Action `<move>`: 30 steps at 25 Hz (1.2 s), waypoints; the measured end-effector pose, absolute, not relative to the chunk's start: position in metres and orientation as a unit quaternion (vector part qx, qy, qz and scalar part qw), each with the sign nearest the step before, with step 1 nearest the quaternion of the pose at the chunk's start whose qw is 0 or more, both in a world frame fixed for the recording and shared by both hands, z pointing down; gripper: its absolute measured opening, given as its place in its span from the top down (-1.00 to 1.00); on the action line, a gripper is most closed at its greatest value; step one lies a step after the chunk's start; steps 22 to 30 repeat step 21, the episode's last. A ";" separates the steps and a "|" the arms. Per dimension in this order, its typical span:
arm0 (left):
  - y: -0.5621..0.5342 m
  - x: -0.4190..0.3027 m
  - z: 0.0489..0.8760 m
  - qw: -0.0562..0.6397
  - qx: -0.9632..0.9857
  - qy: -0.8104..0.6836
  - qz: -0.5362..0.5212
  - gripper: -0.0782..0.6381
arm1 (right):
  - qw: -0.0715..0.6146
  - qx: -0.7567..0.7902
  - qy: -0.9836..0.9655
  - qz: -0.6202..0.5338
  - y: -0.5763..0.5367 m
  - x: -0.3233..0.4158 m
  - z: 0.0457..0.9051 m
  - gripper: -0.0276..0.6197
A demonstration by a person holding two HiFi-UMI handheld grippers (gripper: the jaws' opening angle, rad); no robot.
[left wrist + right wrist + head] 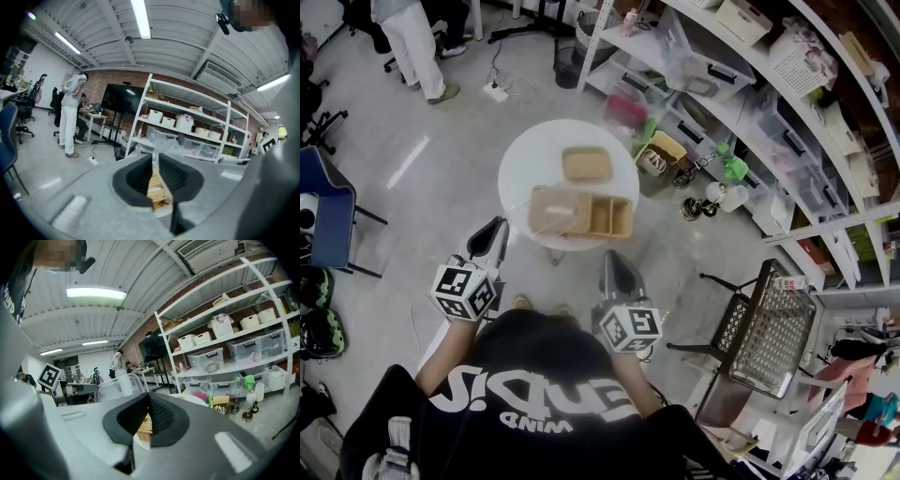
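Observation:
A round white table (517,167) stands in front of me. On it sit a woven box (581,214) with small compartments at its right end and, behind it, a flat woven lid (587,164). My left gripper (492,229) hangs short of the table's near left edge, shut and holding nothing. My right gripper (616,262) hovers just short of the near right edge, also shut and holding nothing. In the left gripper view the jaws (155,157) meet, with the woven box (157,192) below them. In the right gripper view the closed jaws (148,398) frame the same box (143,425).
Metal shelves with plastic bins (722,75) run along the right. A wire-mesh chair (766,323) stands at the right, a blue chair (326,211) at the left. A person (414,42) stands far left. Lamps and a small basket (666,155) sit on the floor beyond the table.

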State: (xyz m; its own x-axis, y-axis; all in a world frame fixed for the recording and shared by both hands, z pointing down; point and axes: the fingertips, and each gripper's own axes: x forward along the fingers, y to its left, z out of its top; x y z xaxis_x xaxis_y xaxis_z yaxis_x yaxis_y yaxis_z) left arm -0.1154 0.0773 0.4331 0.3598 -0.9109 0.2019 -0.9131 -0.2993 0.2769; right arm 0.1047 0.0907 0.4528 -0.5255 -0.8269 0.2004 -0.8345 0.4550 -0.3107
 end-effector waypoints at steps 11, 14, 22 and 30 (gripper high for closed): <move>0.081 -0.111 0.433 0.177 0.804 -0.568 0.002 0.66 | 0.005 0.487 -0.853 0.189 0.093 0.111 0.452 0.92; 0.082 -0.107 0.434 0.178 0.803 -0.568 0.003 0.67 | 0.005 0.485 -0.854 0.190 0.093 0.114 0.452 0.92; 0.084 -0.099 0.435 0.176 0.804 -0.569 0.000 0.67 | 0.006 0.480 -0.857 0.190 0.094 0.118 0.454 0.92; 0.084 -0.099 0.435 0.176 0.804 -0.569 0.000 0.67 | 0.006 0.480 -0.857 0.190 0.094 0.118 0.454 0.92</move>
